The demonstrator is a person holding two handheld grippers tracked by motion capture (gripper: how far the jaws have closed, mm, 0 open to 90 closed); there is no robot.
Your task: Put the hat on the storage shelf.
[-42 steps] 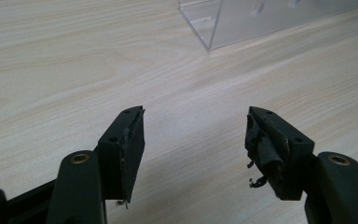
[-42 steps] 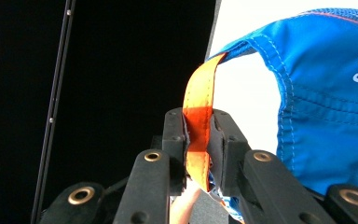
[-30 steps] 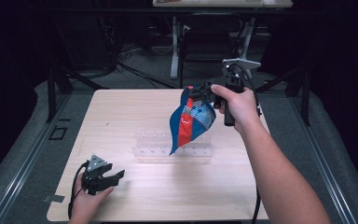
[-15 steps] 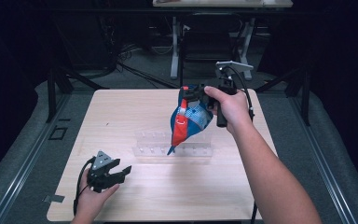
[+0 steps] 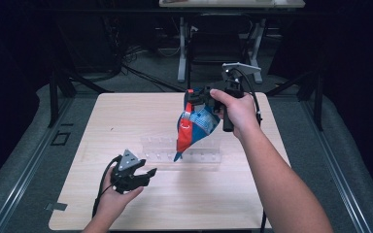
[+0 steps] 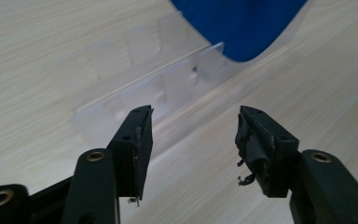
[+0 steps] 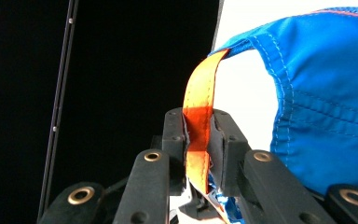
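High view, nearest first: left gripper [image 5: 145, 174] low over the table [image 5: 126, 116], jaws spread wide, holding nothing, just short of the clear rack [image 5: 184, 153]. Beyond and above the rack: right gripper [image 7: 198, 144] clamped on the orange strap [image 7: 199, 107] (blue bag [image 5: 194, 127] dangling).

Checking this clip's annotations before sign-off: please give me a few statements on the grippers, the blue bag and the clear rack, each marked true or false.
1. The right gripper is shut on the orange strap of the blue bag. True.
2. The left gripper is shut on the clear rack. False: its fingers are apart and hold nothing.
3. The bag hangs in the air above the rack. True.
4. The left gripper is held up over the bag. False: it sits low by the wooden table, nearer the person than the rack.
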